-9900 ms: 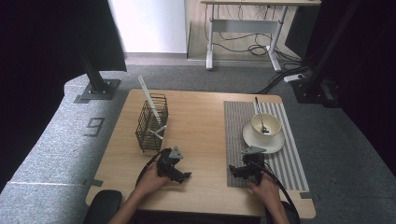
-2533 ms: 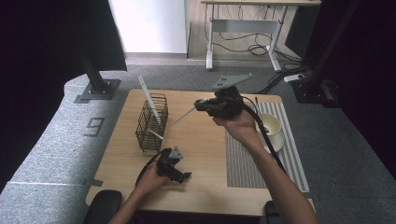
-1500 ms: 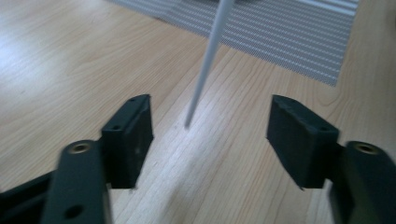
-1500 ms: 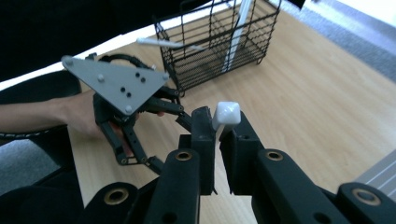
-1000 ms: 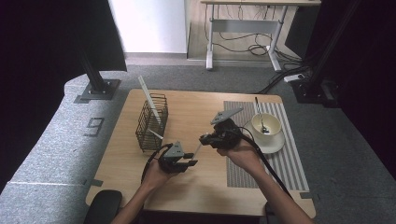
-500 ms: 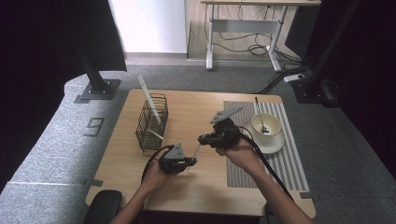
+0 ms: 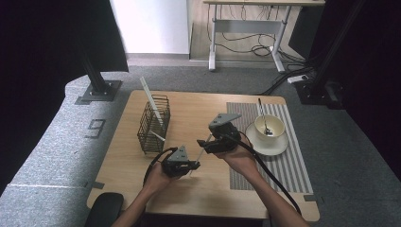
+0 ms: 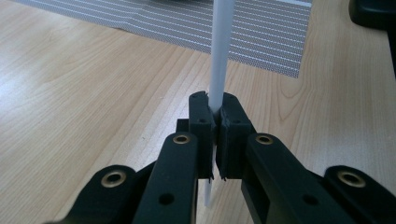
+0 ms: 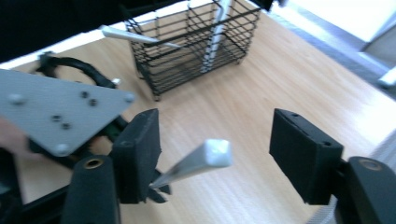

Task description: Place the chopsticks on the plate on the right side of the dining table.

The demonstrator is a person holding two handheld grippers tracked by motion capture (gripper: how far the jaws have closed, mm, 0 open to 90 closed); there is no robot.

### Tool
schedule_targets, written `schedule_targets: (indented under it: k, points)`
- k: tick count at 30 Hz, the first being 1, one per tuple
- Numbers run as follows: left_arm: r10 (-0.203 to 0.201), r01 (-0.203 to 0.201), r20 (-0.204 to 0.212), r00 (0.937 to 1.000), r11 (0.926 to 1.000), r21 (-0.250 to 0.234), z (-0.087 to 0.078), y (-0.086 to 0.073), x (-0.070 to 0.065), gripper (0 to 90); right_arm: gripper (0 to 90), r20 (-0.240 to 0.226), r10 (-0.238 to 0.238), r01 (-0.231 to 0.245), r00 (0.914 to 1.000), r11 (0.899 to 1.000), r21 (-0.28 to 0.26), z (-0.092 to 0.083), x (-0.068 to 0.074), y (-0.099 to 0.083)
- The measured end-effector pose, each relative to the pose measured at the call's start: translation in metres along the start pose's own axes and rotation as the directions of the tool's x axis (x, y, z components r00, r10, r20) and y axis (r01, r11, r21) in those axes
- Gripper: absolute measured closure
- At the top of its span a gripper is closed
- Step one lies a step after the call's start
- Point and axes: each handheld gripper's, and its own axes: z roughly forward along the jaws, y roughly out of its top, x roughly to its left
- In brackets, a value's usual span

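White stick (image 8: 219, 56) is clamped low in the left gripper (image 8: 214, 123), above the table (image 7: 198, 198). Right gripper (image 9: 215, 154) jaws have just been opening; the stick's end lies between them, unpressed. Risk: stick may pivot or slip with only one end clamped.

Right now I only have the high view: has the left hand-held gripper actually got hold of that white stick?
Observer: Yes. In the left gripper view the left hand-held gripper is shut on the white stick, with a pad pressed on each side.
Operator: And is the right one off it?
Observer: The jaws of the right hand-held gripper have just been opening. The stick's squared end lies between them, with a clear gap to one pad.
Operator: Where does the stick run beyond the left jaws?
Observer: It runs straight on toward the striped mat.
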Motion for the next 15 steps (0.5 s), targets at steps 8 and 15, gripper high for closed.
schedule_targets:
  k: [8,15]
  points:
    - [-0.024,0.024,0.012,0.9996,0.9997,-0.006,-0.002,-0.002,0.003,86.2,28.2,0.083,-0.001,0.001,0.9966,1.0,0.004,0.002,-0.009,-0.009]
    - [-0.026,0.026,0.028,0.9993,0.9996,-0.007,-0.002,-0.003,0.004,86.1,27.4,0.115,0.032,-0.033,0.9928,0.999,0.008,0.0,-0.023,-0.024]
